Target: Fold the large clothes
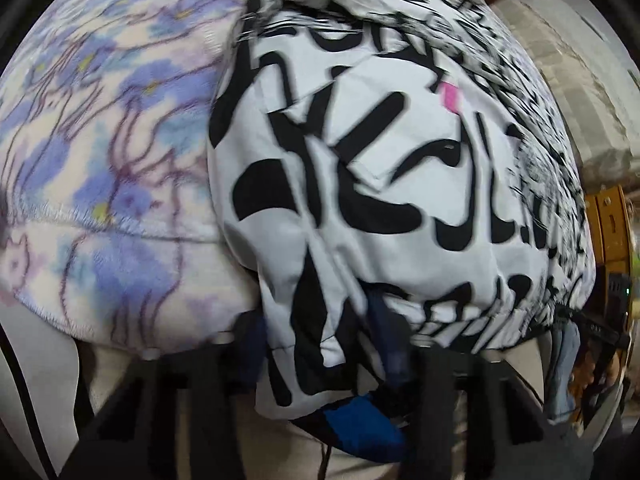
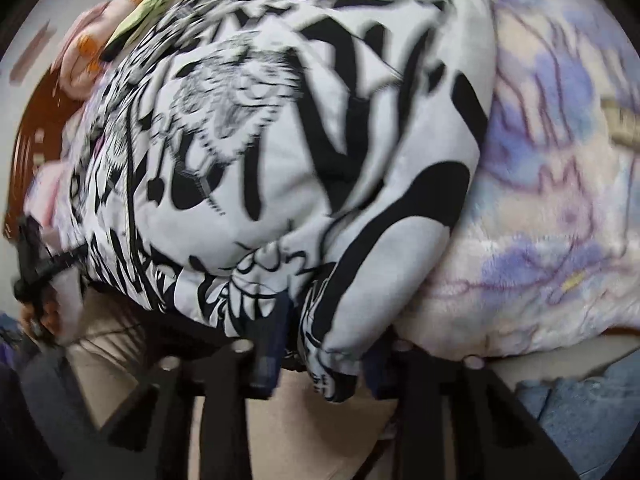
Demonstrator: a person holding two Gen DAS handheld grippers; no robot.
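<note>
A large white garment with bold black print [image 1: 360, 168] lies on a fleece blanket with a purple and blue pattern [image 1: 100, 152]. My left gripper [image 1: 320, 344] is shut on the garment's near edge, and cloth hangs down between its dark fingers. A blue lining [image 1: 360, 424] shows under that edge. In the right wrist view the same garment [image 2: 280, 152] fills the middle. My right gripper [image 2: 324, 356] is shut on a bunched corner of it. The other gripper [image 2: 36, 264] shows at the far left, holding the far end of the same edge.
The blanket [image 2: 560, 200] covers the bed to the right of the garment. A brown wooden headboard [image 2: 24, 128] and pink cloth [image 2: 92, 48] lie at the far left. Blue denim [image 2: 580, 408] hangs at the lower right. A yellow wooden piece [image 1: 608, 232] stands at the right.
</note>
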